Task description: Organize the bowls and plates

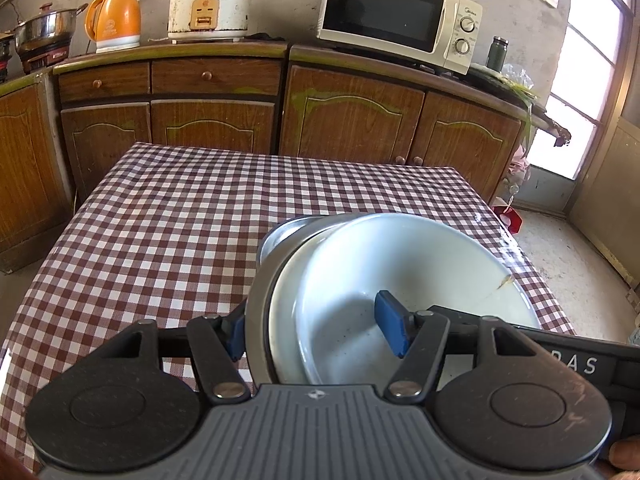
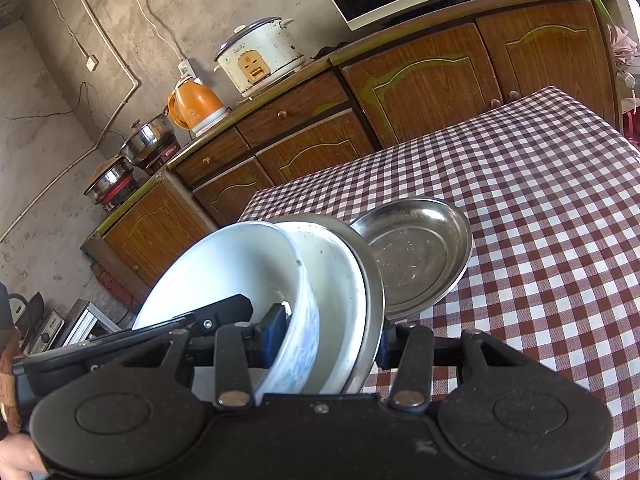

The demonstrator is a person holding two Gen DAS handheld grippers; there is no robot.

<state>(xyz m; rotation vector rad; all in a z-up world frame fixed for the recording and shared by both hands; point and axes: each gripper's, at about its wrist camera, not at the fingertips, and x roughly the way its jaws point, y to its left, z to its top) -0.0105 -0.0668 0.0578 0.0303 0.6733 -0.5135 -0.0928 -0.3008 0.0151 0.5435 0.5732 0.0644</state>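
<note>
Left gripper: jaws pinching the stack's near rim, lower centre.
Right gripper: jaws clamped across the same stack.
Stack: white bowl nested in steel bowl.
Steel plate: on the checked counter, centre right.

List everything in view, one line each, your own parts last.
White ceramic bowl: one, cracked, top of the held stack.
White enamel dish: one, under the bowl.
Steel dish: one, silver, bottom of the stack.
Loose steel plate: one, silver, behind the stack.
Checked tablecloth: one, red-white, on the table.
Microwave: one, cream, counter.
Rice cooker: one, white, counter.
Kettle: one, orange, counter.
Left gripper: jaws across the stack's rims.
Right gripper: jaws across the stack's rims.
</note>
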